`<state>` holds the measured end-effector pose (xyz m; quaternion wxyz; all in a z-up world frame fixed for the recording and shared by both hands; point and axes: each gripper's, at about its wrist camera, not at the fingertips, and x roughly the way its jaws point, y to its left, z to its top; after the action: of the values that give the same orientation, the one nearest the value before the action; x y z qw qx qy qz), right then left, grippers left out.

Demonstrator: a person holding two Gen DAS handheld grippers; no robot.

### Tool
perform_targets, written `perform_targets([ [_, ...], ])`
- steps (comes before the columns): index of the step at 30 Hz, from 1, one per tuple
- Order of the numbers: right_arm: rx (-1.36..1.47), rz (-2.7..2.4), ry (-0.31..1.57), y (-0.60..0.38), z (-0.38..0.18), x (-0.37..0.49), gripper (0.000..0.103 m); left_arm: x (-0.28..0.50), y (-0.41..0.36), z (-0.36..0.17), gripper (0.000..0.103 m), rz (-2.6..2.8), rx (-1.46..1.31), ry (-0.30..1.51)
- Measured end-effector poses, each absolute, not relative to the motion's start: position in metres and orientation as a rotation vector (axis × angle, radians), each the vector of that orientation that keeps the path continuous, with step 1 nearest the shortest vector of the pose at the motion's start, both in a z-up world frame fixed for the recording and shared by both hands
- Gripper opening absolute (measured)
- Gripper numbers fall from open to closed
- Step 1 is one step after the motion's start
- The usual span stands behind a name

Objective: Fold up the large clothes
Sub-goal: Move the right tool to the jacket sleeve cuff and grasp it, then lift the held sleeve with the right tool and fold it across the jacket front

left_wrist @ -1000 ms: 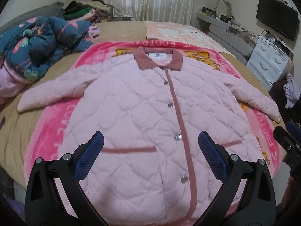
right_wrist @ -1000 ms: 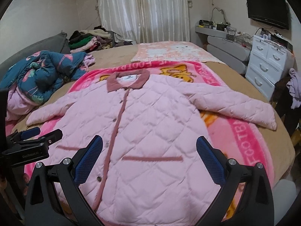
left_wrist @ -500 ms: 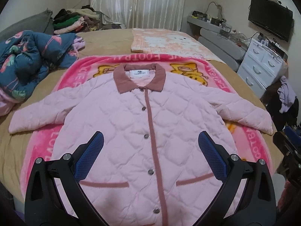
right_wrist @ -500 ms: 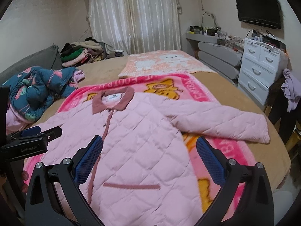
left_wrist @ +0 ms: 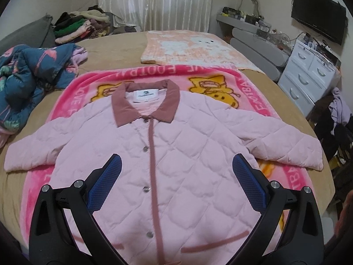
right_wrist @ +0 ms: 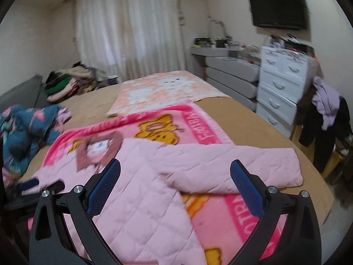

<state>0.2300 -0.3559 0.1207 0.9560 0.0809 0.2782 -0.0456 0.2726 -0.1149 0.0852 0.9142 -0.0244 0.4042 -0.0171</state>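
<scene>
A pink quilted jacket (left_wrist: 176,154) lies flat, buttoned, on a pink blanket (left_wrist: 253,92). The left gripper (left_wrist: 176,183) hovers above it, jaws wide.

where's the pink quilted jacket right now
The pink quilted jacket lies spread flat, front up, on the pink cartoon blanket on the bed, just beyond both open grippers, with the blue floral garment heaped off to its left.

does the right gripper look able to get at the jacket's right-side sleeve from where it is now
Probably yes. The right gripper is open and empty, and the sleeve lies flat on the pink blanket just ahead of its fingers, with nothing lying on it or between the two.
</scene>
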Motion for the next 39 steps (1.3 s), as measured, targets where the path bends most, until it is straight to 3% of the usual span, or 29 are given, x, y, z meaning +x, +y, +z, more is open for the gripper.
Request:
perform_targets([
  [23, 0.282, -0.436, 0.673, -0.485, 0.011, 0.299, 0.099, 0.359, -0.195, 0.009, 0.094, -0.07, 0.044, 0.919],
  [39, 0.65, -0.656, 0.72, -0.586, -0.057, 0.284, 0.099, 0.381, -0.222, -0.033, 0.094, -0.075, 0.1, 0.984],
])
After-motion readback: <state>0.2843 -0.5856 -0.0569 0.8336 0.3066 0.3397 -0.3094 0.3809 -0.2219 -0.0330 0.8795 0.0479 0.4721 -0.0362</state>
